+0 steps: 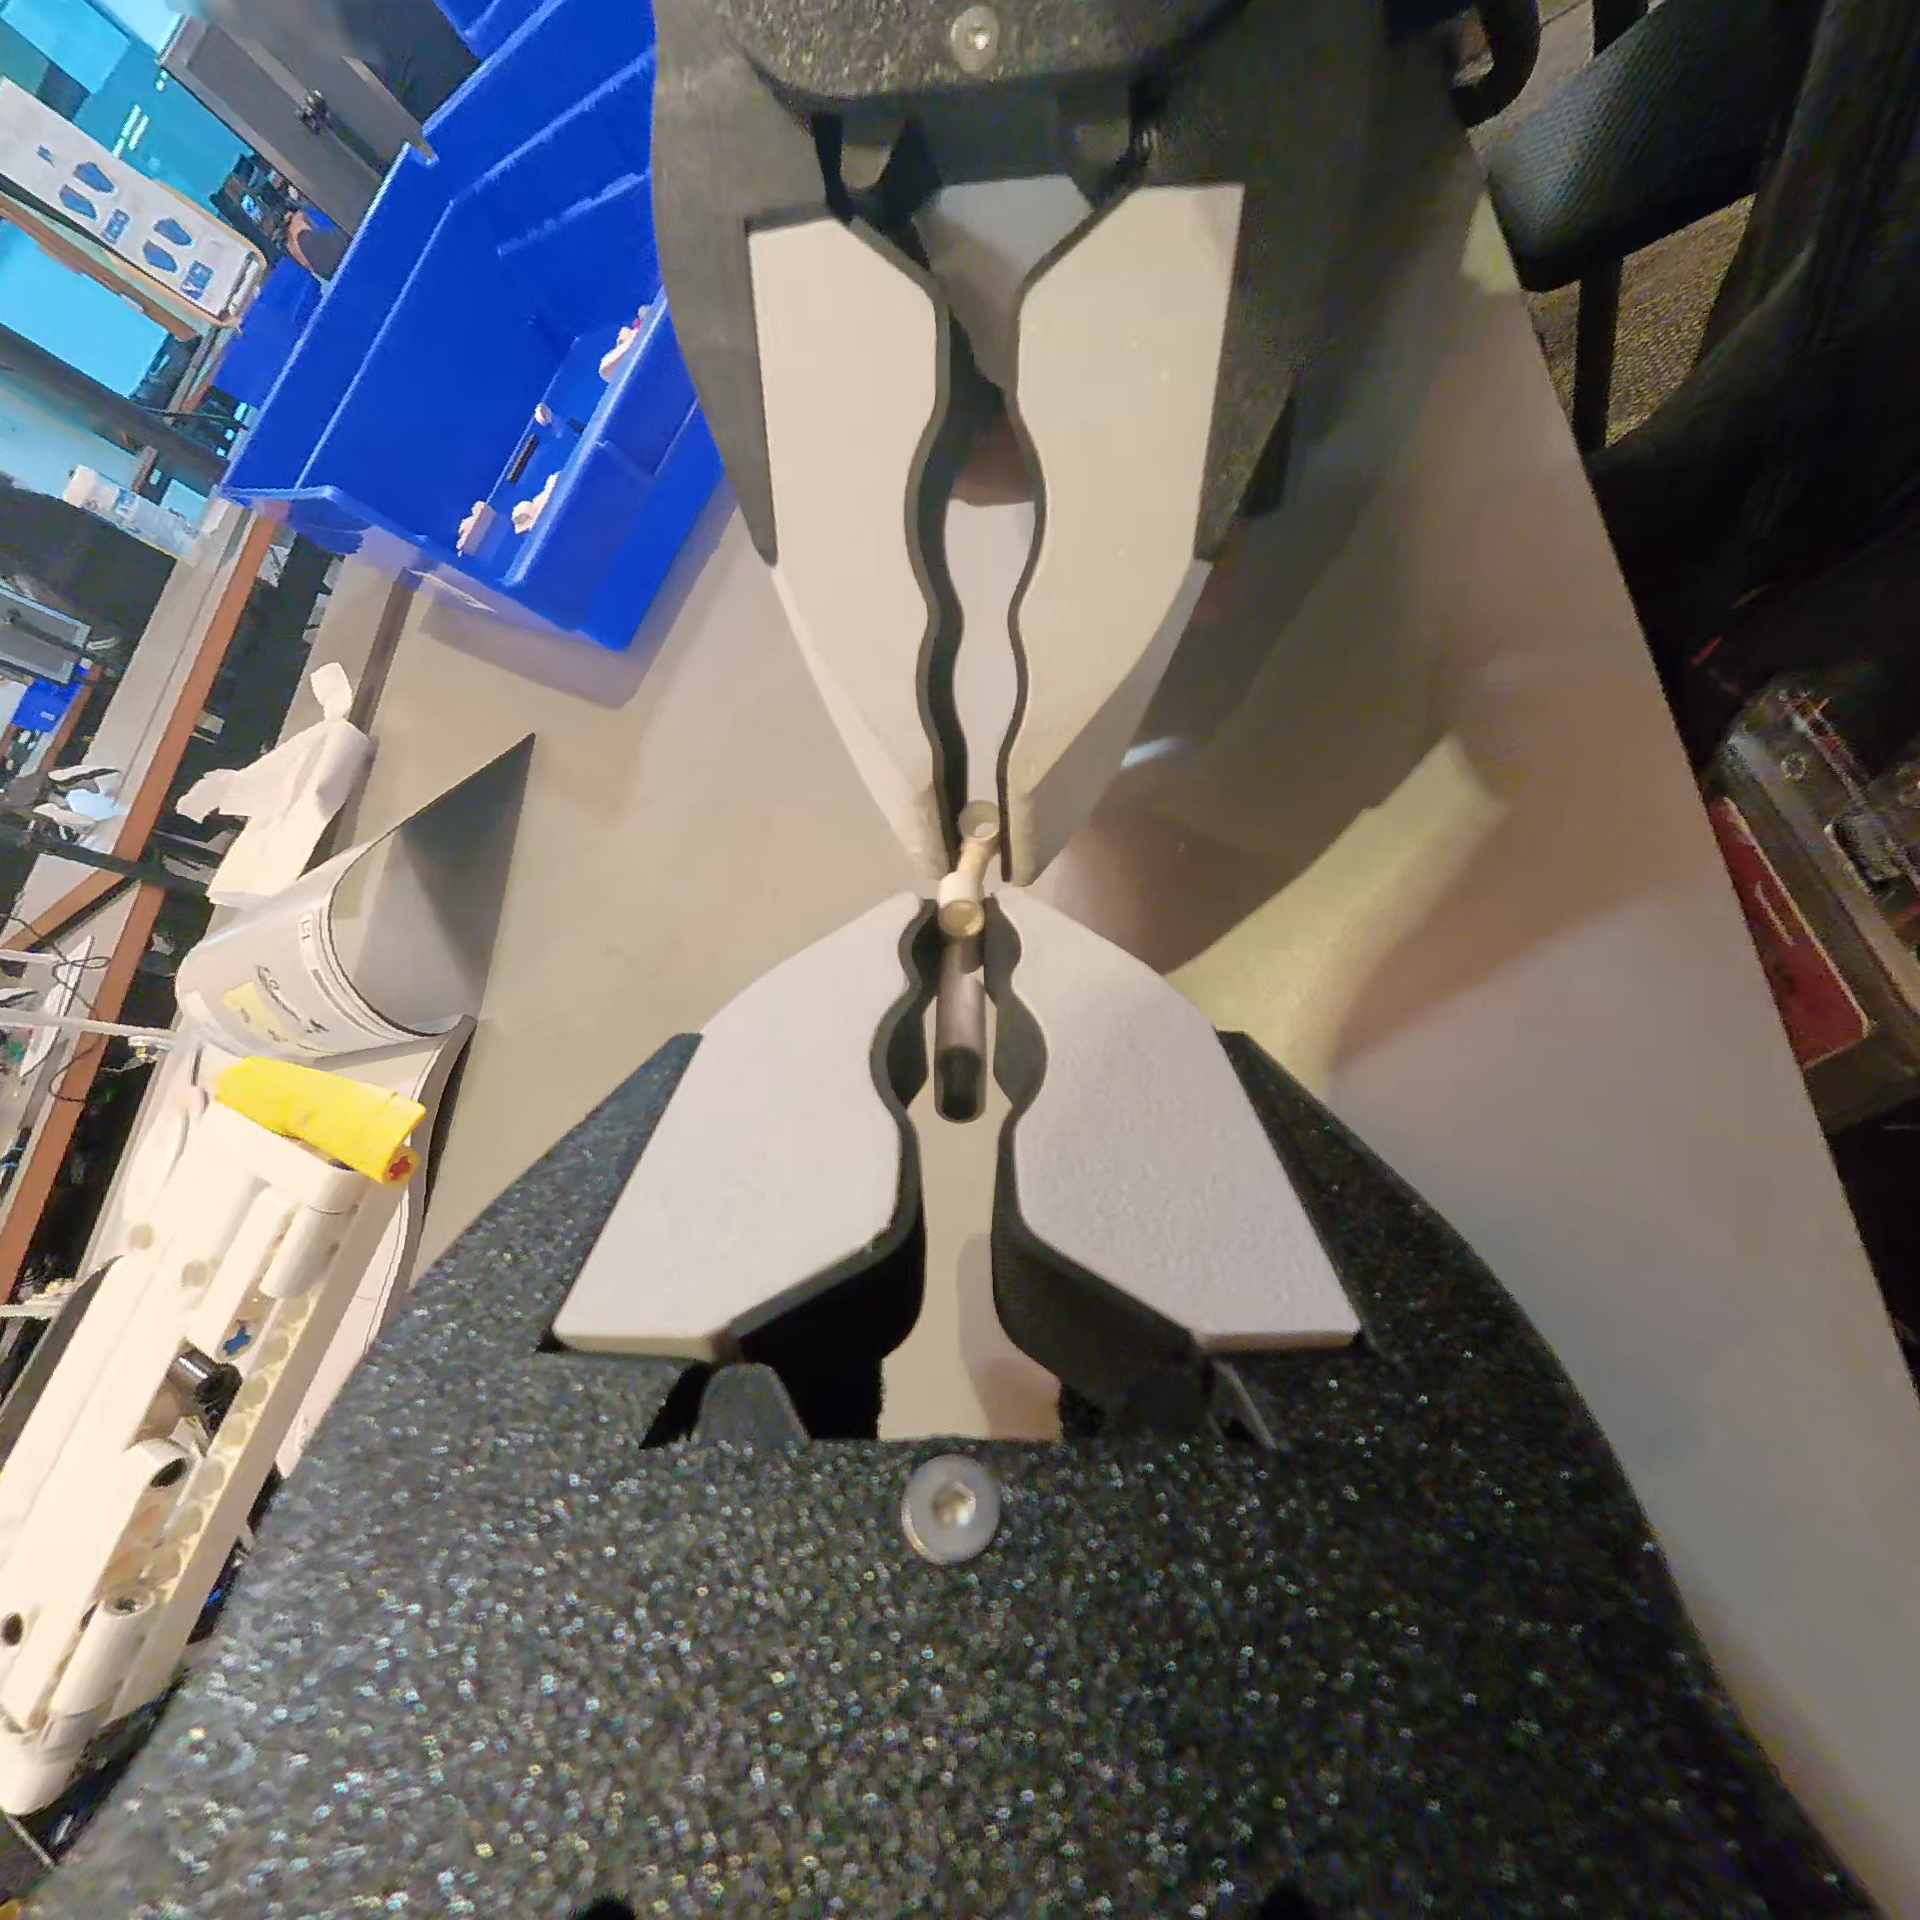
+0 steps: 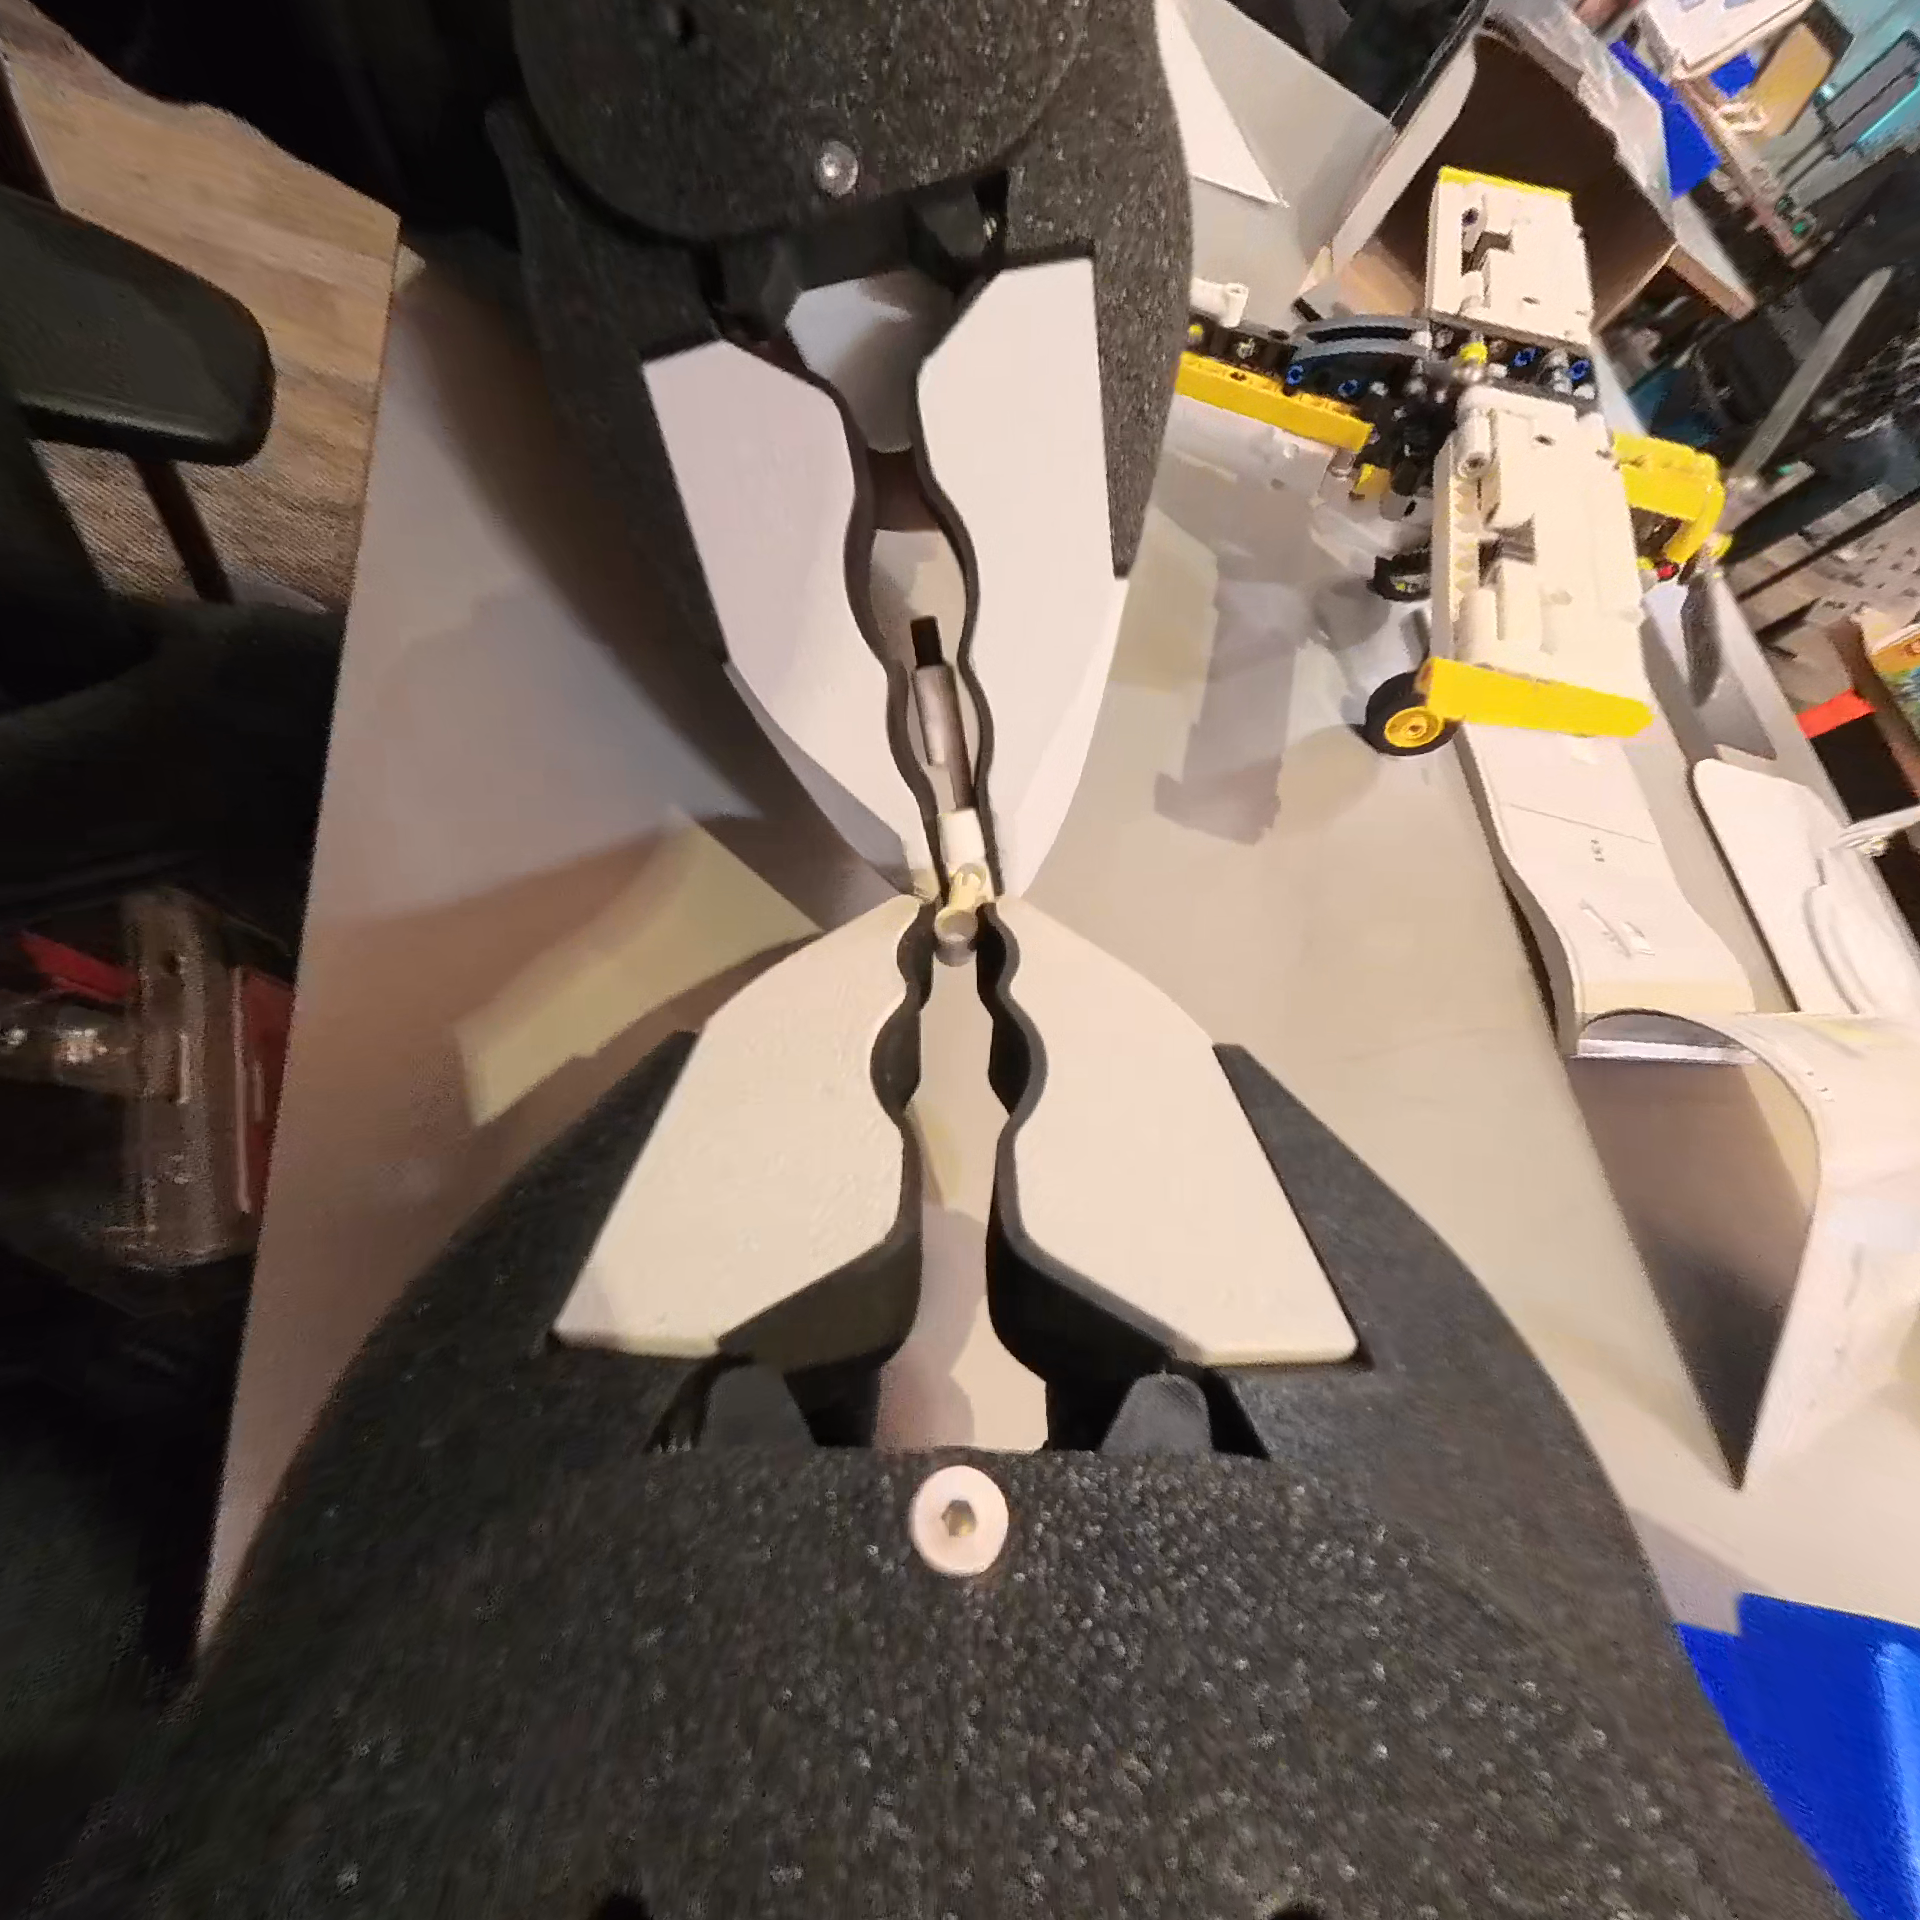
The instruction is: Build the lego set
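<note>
Setting: cluttered workshop; pale grey worktop (image 1: pixel 644 831) with a black chair (image 1: pixel 1621 156) at its edge.
Left gripper (image 1: pixel 961 914): clenched on a dark grey axle (image 1: pixel 954 1023); the axle lies lengthwise between its fingers, and a small white connector (image 1: pixel 961 902) sits on the axle's far end, at the fingertips.
Right gripper (image 2: pixel 961 930): clenched on the other end of the white connector (image 2: pixel 956 914); its tips meet the left gripper's tips head-on, above the worktop.
Connector: short, angled, with an open ring at each end; one end on the axle, the other between the right gripper's fingertips.
Axle, right wrist view: grey shaft (image 2: pixel 935 717) runs back between the opposite gripper's fingers, its black end farthest in.
Left of the grippers, left wrist view: blue bins (image 1: pixel 499 343) holding small white parts; crumpled tissue (image 1: pixel 281 800); curled sheet (image 1: pixel 343 935); white brick model with a yellow piece (image 1: pixel 312 1112).
Right wrist view, beyond the grippers: white and yellow brick model (image 2: pixel 1507 499) with a black, yellow-hubbed wheel (image 2: pixel 1403 717), well apart from the grippers.
</note>
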Demonstrator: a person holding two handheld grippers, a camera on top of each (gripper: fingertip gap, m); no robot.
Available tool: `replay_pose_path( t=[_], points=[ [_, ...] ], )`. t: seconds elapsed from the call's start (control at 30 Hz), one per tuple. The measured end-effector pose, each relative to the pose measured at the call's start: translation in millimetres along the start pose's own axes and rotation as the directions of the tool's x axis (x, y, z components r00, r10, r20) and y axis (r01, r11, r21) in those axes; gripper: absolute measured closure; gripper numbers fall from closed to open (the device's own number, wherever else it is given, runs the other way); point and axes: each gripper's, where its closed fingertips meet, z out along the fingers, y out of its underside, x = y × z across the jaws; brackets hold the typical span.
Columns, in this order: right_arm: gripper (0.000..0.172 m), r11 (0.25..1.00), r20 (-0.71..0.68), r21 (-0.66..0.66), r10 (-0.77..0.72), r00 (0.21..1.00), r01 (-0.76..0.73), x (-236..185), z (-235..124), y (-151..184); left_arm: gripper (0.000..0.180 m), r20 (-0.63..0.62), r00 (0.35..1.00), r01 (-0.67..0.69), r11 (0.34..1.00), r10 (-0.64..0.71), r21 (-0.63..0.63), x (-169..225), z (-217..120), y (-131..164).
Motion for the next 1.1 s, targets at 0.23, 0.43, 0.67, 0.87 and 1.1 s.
replay_pose_path(
  t=[0.23, 0.43, 0.67, 0.87, 1.1],
  points=[
    [0.164, 0.997, 0.044, -0.024, 0.068, 0.997, -0.067, 0, 1, 8, 0.173, -0.013, 1.0, 0.0, 1.0, 0.0, 0.0, -2, -1, 1],
    [0.165, 0.997, 0.076, -0.044, 0.074, 0.994, -0.071, -4, 3, 12, 0.173, -0.085, 0.996, 0.04, 0.997, -0.035, 0.059, 3, -3, -6],
    [0.165, 0.995, 0.123, -0.062, 0.09, 0.988, -0.083, -5, 5, 14, 0.173, -0.141, 0.989, 0.047, 0.999, -0.048, -0.008, 9, 7, 6],
    [0.165, 0.992, 0.142, -0.029, 0.128, 0.982, -0.125, -4, 4, 11, 0.173, -0.159, 0.983, 0.086, 0.996, -0.087, -0.014, 9, 8, 8],
    [0.165, 0.989, 0.152, -0.021, 0.151, 0.977, -0.149, -4, 5, 12, 0.173, -0.164, 0.983, 0.082, 0.996, -0.086, -0.032, 12, 12, 11]
  ],
)
